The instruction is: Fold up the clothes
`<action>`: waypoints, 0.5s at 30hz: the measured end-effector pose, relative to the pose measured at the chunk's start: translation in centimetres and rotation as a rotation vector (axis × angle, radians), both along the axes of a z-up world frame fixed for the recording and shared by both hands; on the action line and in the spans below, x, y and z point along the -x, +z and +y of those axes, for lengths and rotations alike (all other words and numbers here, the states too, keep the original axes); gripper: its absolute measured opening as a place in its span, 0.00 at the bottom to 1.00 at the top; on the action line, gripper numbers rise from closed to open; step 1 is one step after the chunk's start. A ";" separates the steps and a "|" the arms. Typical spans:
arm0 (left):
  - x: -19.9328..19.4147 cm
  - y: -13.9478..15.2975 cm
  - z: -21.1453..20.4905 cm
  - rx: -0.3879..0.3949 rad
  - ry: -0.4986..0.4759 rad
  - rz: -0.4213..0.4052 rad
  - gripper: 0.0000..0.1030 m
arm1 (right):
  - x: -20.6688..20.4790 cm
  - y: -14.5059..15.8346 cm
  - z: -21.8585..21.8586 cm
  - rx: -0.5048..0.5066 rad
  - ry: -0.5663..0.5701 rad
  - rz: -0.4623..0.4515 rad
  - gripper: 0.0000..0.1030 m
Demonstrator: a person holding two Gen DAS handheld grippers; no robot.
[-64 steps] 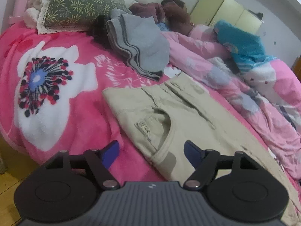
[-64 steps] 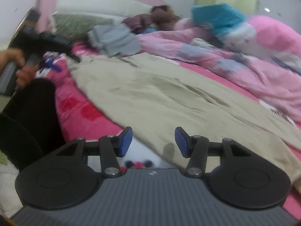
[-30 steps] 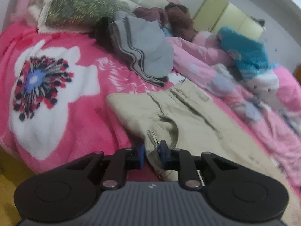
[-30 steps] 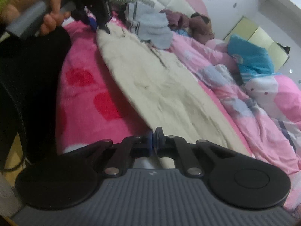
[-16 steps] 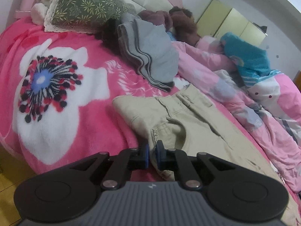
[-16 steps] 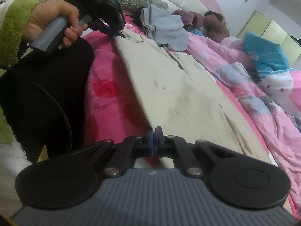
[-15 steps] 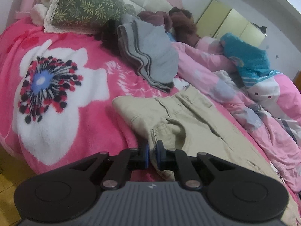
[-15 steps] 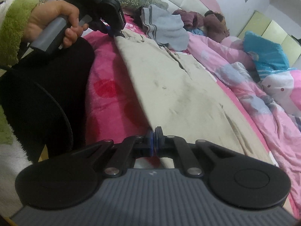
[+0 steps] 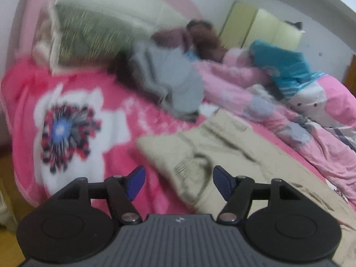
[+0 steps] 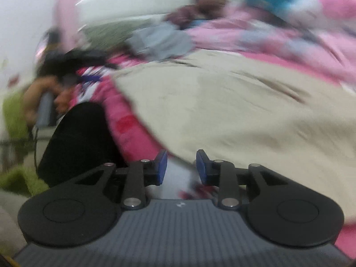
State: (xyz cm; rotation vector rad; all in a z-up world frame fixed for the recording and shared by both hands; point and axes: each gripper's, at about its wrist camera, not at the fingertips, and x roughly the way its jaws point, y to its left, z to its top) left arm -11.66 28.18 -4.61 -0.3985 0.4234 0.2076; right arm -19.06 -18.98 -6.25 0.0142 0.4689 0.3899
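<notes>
Beige trousers spread flat across a pink flowered blanket on a bed, waistband toward the near left, legs running off to the right. Just beyond the waistband, a folded grey garment; behind that, a green patterned pillow against the headboard, blurred by motion. Along the far right, a rumpled pink quilt topped by a turquoise cushion, bordering the trousers' far edge. Nothing lying on the trousers themselves.

Left gripper released, blue pads spread wide above the pocket corner of the waistband, holding nothing. Right gripper likewise spread apart at the near edge of a trouser leg, cloth between but not pinched. Seen from the right wrist, heavily smeared: a hand with a green sleeve around the left gripper's handle at far left, and a dark-clad leg against the bed's edge.

Half a second earlier, both grippers clamped on the fabric, left on the pocket corner, right on the leg edge; now both let go, trousers dropped back onto the blanket.
</notes>
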 end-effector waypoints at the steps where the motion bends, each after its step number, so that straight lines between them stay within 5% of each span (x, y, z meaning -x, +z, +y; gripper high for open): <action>1: 0.2 0.6 -0.8 -0.013 -0.025 -0.026 0.67 | 0.2 0.2 -1.7 -0.049 -0.042 0.009 0.27; 7: -1.1 3.2 -8.9 -0.062 -0.357 -0.122 0.75 | 1.7 1.3 -11.7 -0.343 -0.291 0.065 0.31; 15: -4.3 1.1 -24.4 -0.032 -0.942 0.006 0.80 | 5.5 -0.3 -23.2 -0.672 -0.679 0.025 0.43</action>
